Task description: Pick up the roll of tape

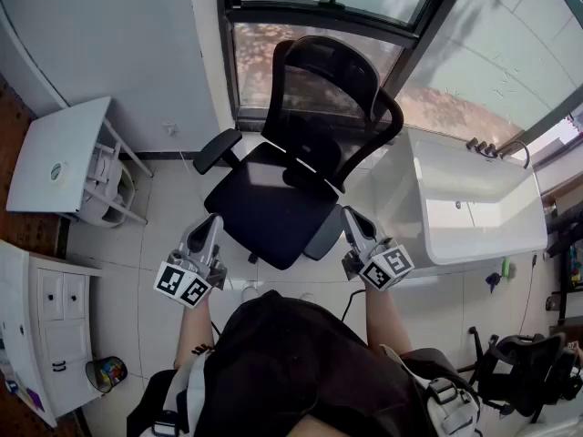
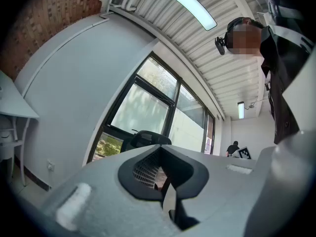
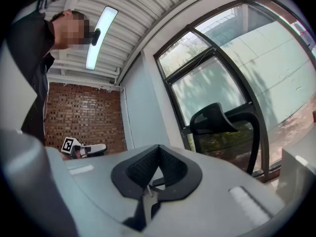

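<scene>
I see no roll of tape for certain; a small round ring (image 1: pixel 56 171) lies on the white side table (image 1: pixel 73 139) at the far left and may be it. Both grippers hang in front of the person's body, over the floor before a black office chair (image 1: pixel 282 185). My left gripper (image 1: pixel 210 219) points at the chair seat's left edge, its jaws together with nothing between them. My right gripper (image 1: pixel 352 213) points at the seat's right edge and is likewise shut and empty. In the gripper views, the left gripper (image 2: pixel 163 181) and the right gripper (image 3: pixel 150 181) face the window wall.
A white desk (image 1: pixel 474 208) stands at the right under the window. White drawers (image 1: pixel 50 321) and a small bin with colourful contents (image 1: pixel 107 371) are at the lower left. A second black chair (image 1: pixel 524 376) sits at the lower right.
</scene>
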The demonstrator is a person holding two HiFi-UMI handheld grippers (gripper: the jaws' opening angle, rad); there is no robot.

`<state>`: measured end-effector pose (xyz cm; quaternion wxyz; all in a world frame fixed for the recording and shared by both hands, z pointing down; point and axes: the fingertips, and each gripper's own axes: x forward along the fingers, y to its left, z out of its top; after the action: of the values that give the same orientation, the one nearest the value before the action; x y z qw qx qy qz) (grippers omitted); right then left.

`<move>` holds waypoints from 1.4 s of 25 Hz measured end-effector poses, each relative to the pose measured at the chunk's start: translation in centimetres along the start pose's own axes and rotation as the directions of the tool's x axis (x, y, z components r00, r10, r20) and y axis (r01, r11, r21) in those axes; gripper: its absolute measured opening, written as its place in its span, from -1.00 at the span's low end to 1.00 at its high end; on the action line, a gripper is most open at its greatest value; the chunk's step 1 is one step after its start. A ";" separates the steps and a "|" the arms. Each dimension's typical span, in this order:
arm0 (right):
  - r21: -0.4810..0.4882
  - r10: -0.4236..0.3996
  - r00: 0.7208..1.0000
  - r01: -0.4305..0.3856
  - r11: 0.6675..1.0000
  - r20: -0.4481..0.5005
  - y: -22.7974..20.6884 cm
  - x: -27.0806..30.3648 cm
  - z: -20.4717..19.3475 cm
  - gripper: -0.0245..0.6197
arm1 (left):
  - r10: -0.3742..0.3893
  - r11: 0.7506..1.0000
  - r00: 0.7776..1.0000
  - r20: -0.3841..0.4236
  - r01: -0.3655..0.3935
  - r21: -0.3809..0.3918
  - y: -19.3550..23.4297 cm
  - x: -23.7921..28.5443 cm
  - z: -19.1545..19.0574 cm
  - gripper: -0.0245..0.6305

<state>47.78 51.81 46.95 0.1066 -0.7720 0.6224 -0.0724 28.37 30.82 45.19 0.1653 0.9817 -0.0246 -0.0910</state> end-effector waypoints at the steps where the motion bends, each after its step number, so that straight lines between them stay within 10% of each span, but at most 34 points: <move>1: 0.000 0.011 1.000 -0.011 1.000 -0.002 0.5 0.7 -0.2 -0.91 | 0.008 1.000 1.000 0.004 -0.008 0.003 0.6 -0.5 0.3 -0.92; 19: 0.034 0.316 0.946 -0.314 0.949 -0.073 14.1 15.0 -4.3 -0.91 | 0.309 0.948 0.946 0.096 -0.314 0.047 10.0 -16.3 5.7 -0.92; 35: 0.085 0.635 0.759 -0.630 0.772 -0.145 22.1 22.9 -6.4 -0.91 | 0.608 0.776 0.763 0.219 -0.630 0.038 9.7 -25.6 7.5 -0.92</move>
<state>30.27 24.52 47.09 0.0849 -0.5063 0.8516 -0.1057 1.64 21.28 45.78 0.1292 0.9121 -0.3684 -0.1253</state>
